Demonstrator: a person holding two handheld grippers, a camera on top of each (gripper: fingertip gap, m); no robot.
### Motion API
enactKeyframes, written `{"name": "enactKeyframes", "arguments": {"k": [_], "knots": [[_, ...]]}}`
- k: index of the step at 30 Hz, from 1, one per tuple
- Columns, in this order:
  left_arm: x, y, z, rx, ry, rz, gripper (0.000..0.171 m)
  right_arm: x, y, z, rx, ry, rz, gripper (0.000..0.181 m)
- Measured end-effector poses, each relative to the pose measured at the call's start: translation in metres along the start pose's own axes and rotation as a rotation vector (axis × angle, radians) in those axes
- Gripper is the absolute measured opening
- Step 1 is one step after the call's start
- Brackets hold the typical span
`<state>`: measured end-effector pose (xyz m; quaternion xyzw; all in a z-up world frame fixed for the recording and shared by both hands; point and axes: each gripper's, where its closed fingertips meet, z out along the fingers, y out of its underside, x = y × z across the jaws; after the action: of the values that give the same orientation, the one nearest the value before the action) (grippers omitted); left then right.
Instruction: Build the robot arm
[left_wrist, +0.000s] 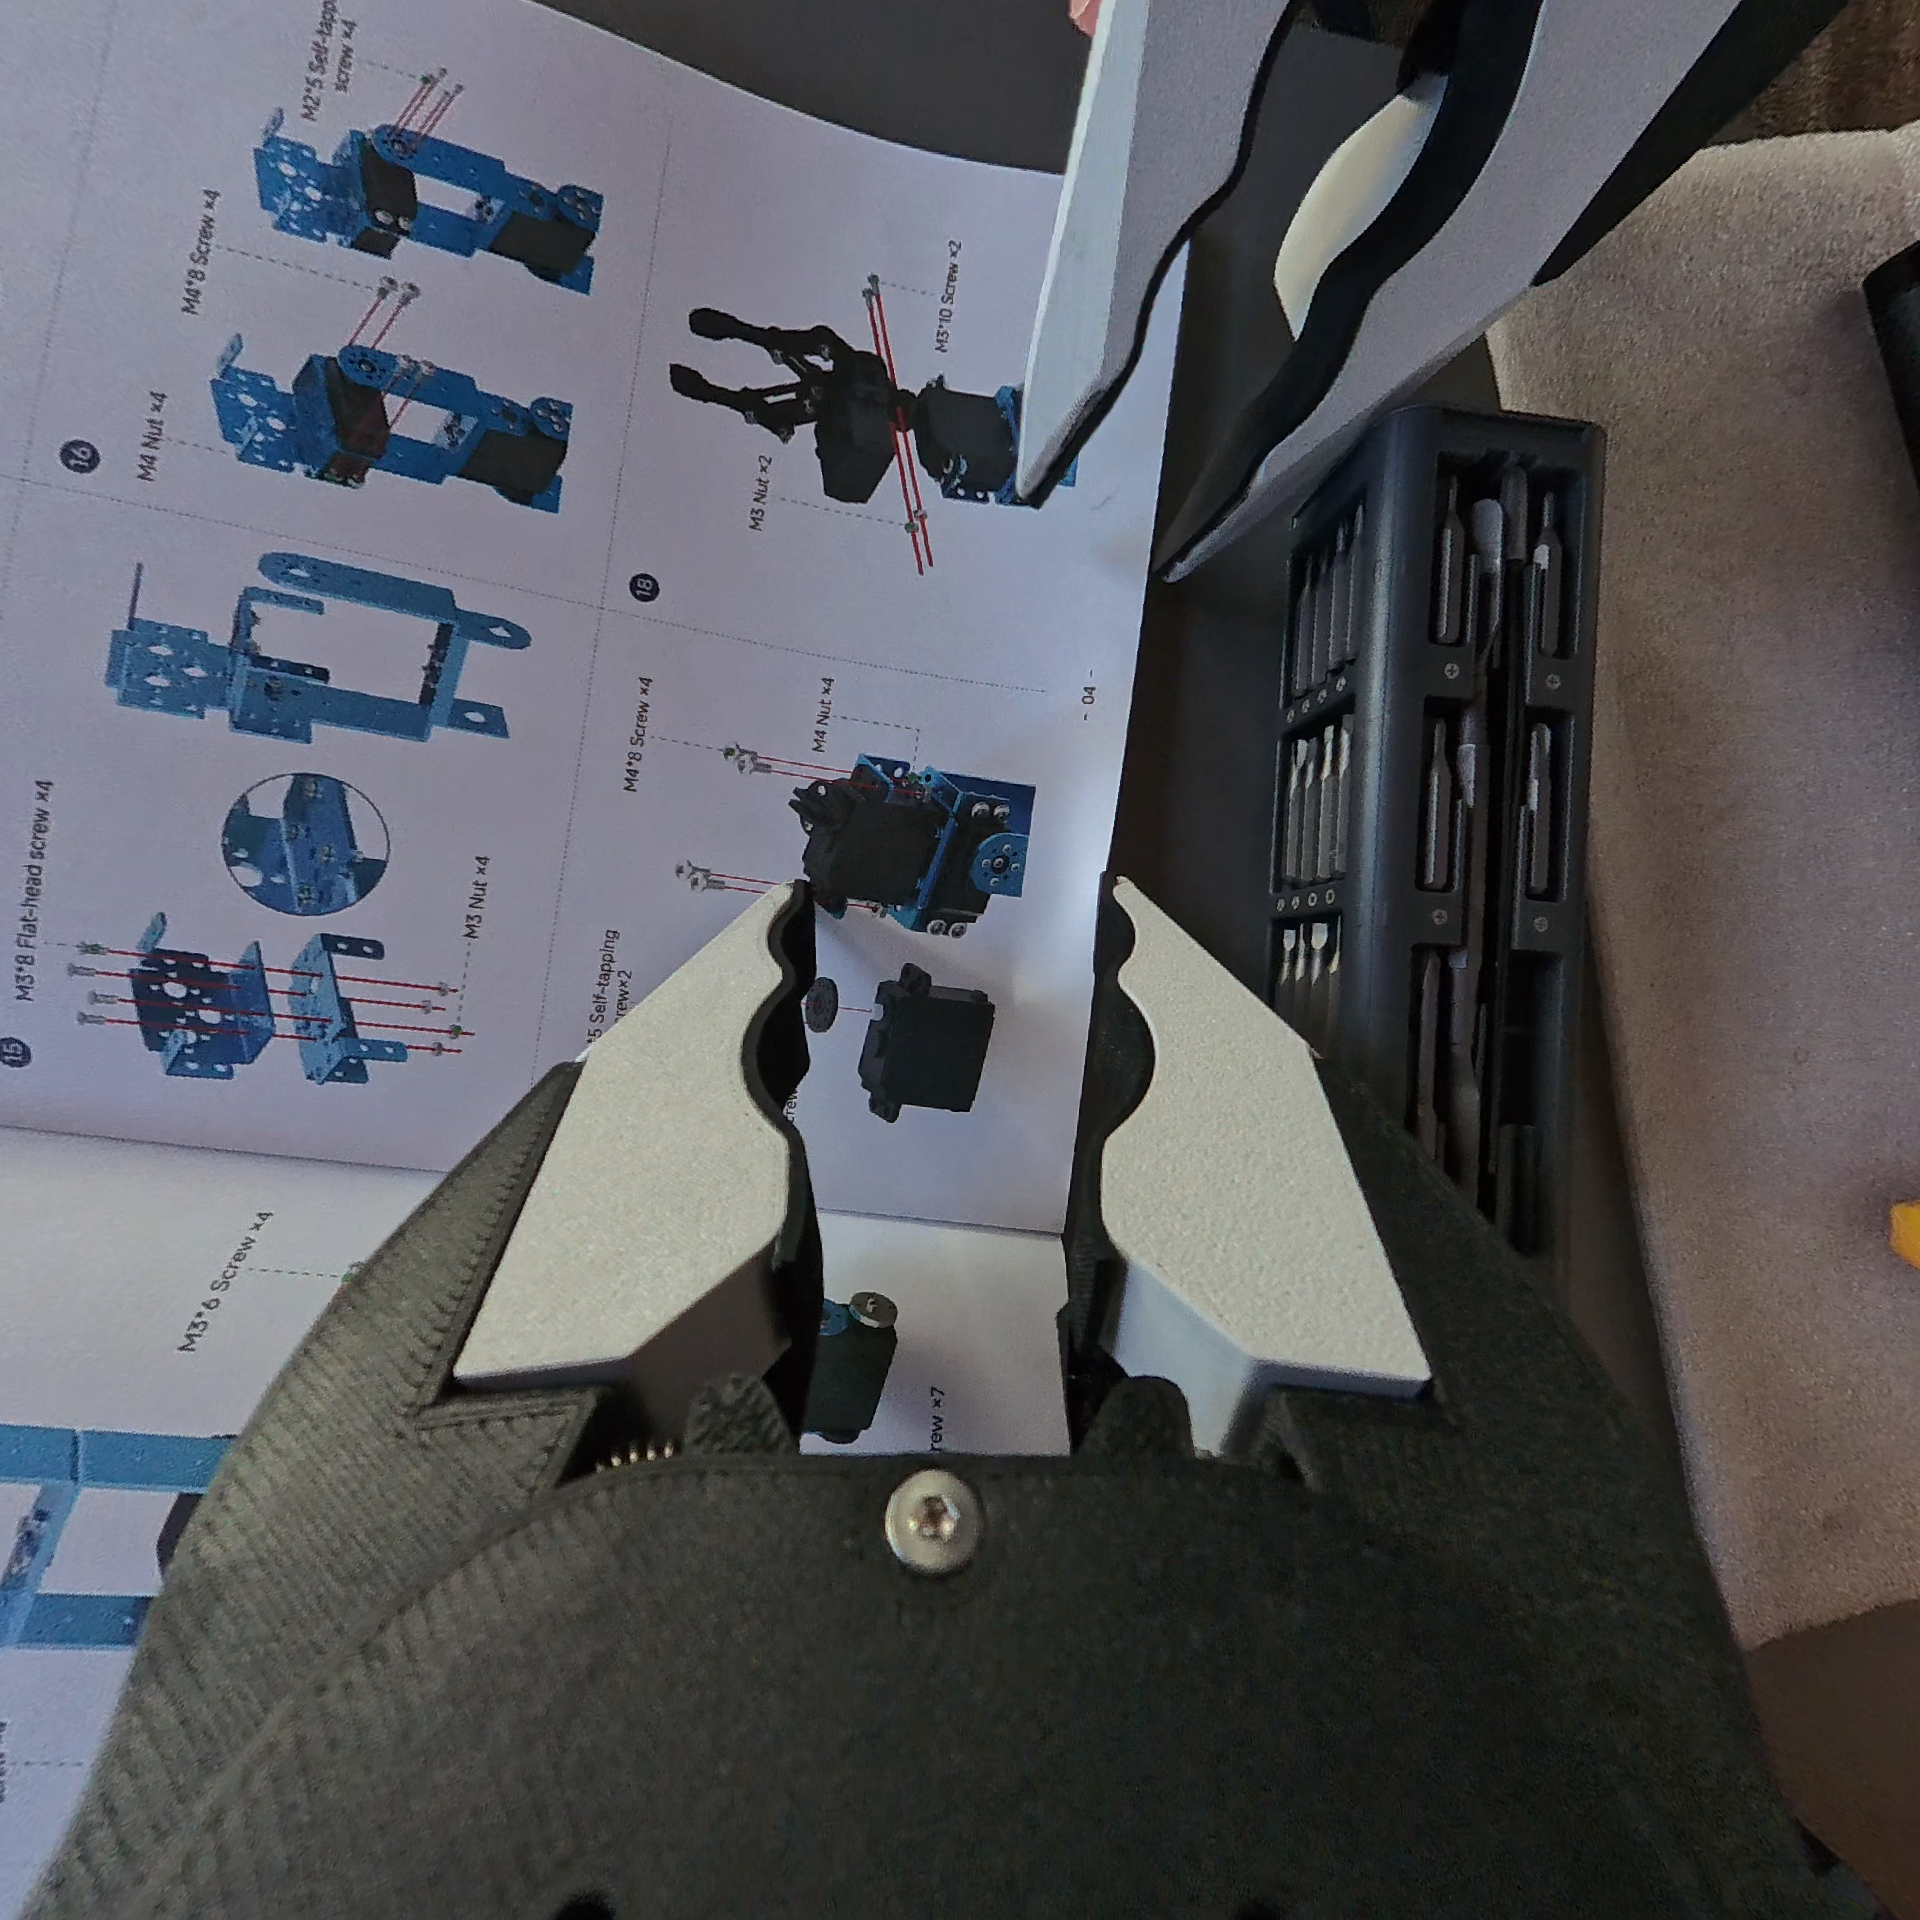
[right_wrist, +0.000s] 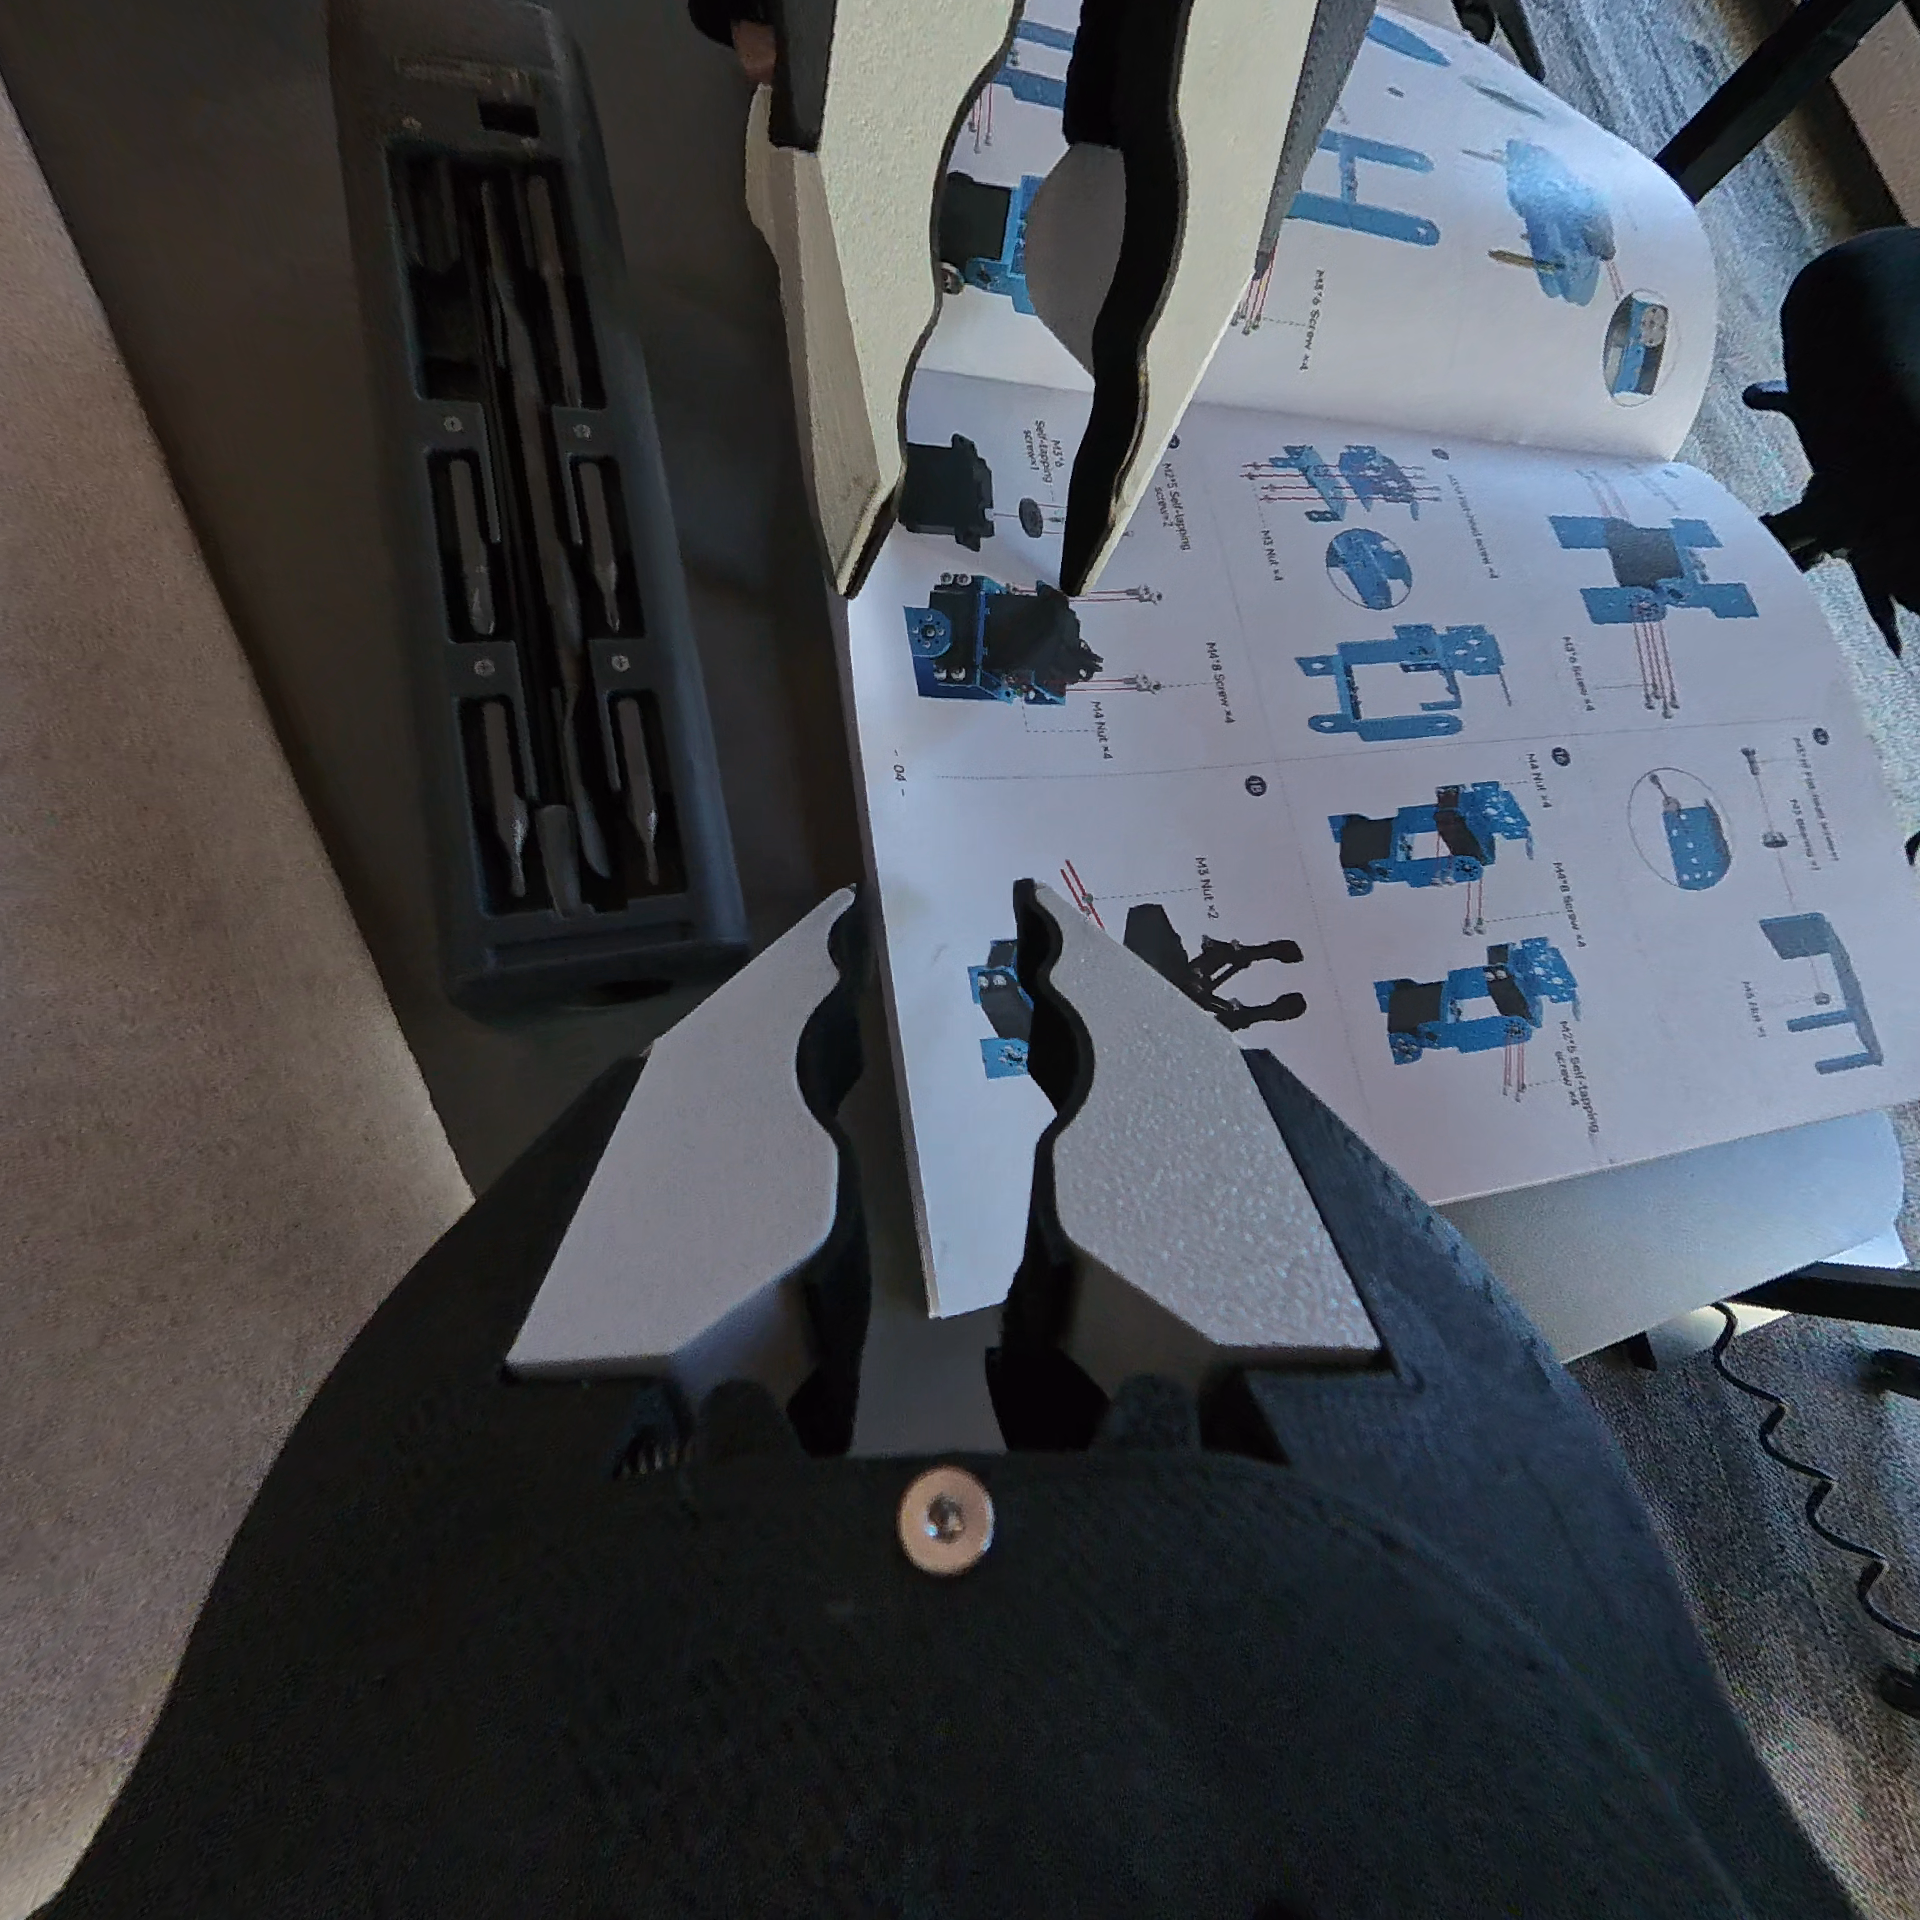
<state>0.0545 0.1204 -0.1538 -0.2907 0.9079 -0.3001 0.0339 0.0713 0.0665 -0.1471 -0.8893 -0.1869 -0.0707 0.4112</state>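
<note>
An open instruction booklet (left_wrist: 416, 644) with blue and black assembly drawings lies flat; it also shows in the right wrist view (right_wrist: 1455, 727). My left gripper (left_wrist: 956, 894) is open and empty, its jaws astride the booklet's outer page edge. My right gripper (right_wrist: 935, 891) is open with a narrower gap, and the same page edge runs between its jaws without being pinched. The two grippers face each other along that edge: the right one (left_wrist: 1107, 530) shows at the top of the left wrist view, the left one (right_wrist: 961, 584) at the top of the right wrist view.
A dark open case of screwdriver bits (left_wrist: 1455, 779) lies right beside the booklet's edge, also in the right wrist view (right_wrist: 540, 623). A beige mat (left_wrist: 1714, 727) lies beyond it. A yellow object (left_wrist: 1907, 1231) sits at the far right. A black chair (right_wrist: 1860, 364) and coiled cable (right_wrist: 1787, 1475) are off the table. The grippers' ends are close to 7 cm from one another. My left gripper's tips are some 15 cm from the yellow object (left_wrist: 1907, 1231).
</note>
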Motion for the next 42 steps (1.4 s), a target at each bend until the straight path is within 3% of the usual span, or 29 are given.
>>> {"name": "enactKeyframes", "arguments": {"k": [12, 15, 19, 25, 29, 35, 38, 40, 42], "knots": [[-0.001, 0.001, 0.000, 0.006, -0.004, 0.002, 0.054, 0.007, -0.008, -0.004, 0.020, 0.077, -0.083, 0.015], [-0.002, 0.001, -0.001, 0.008, -0.002, 0.001, 0.054, 0.008, -0.015, -0.005, 0.029, 0.127, -0.192, 0.002], [-0.002, 0.002, -0.001, 0.010, -0.001, -0.002, 0.054, 0.005, -0.010, 0.000, -0.030, 0.144, -0.348, 0.000], [-0.001, -0.002, -0.004, 0.032, 0.028, -0.063, 0.060, 0.010, -0.018, -0.003, -0.038, 0.119, -0.308, 0.000], [0.005, -0.022, -0.007, 0.072, -0.007, -0.035, 0.066, 0.014, -0.024, -0.004, -0.052, 0.099, -0.300, 0.000], [0.009, -0.043, 0.003, 0.051, -0.108, 0.094, 0.048, 0.022, -0.041, -0.008, -0.053, 0.077, -0.288, 0.000], [0.007, -0.044, 0.008, 0.043, -0.166, 0.113, 0.029, 0.027, -0.049, -0.010, -0.058, 0.079, -0.297, 0.000], [0.000, -0.048, 0.005, 0.069, -0.235, 0.118, 0.009, 0.033, -0.057, -0.013, -0.033, 0.137, -0.338, 0.000], [-0.002, -0.051, -0.001, 0.101, -0.265, 0.086, 0.000, 0.042, -0.074, -0.024, 0.044, 0.258, -0.393, 0.006]]}}
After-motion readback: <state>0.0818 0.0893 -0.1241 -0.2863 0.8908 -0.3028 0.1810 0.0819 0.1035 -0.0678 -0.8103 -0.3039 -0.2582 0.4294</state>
